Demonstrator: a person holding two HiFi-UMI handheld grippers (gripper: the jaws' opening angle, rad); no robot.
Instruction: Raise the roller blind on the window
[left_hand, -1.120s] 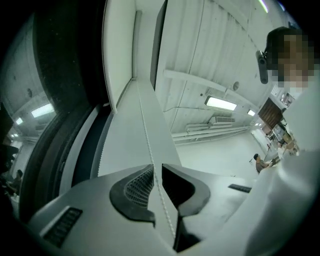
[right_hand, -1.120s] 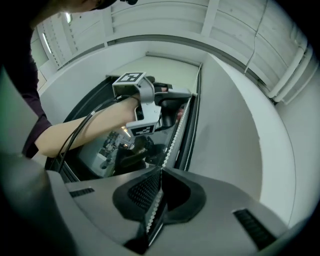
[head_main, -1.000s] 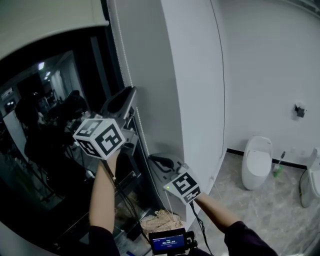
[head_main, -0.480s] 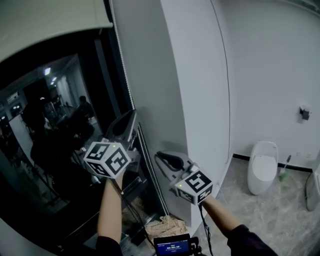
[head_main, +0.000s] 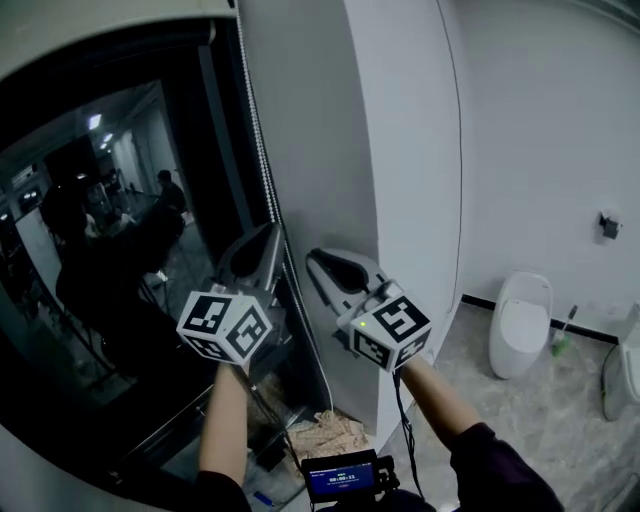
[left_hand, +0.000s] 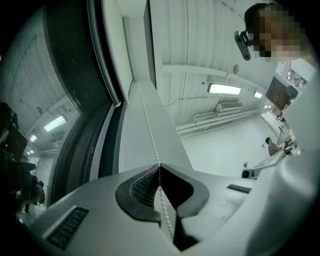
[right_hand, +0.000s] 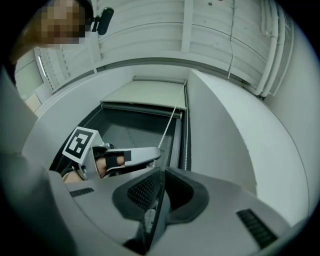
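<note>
The cream roller blind is drawn high up on the dark window; it also shows in the right gripper view. A white bead chain hangs along the window's right frame. My left gripper is shut on this chain, which passes between its pads and runs on upward. My right gripper stands just right of the left one, with its jaws shut and nothing seen between them. From there the left gripper holds the chain just ahead.
A white pillar borders the window on the right. Beyond it are a toilet, a toilet brush and a wall fitting. Crumpled paper lies on the floor below the grippers. A small screen device sits at my chest.
My left gripper has come down with the chain in it, and the blind's lower edge has risen. The right gripper has moved up beside the left one.
</note>
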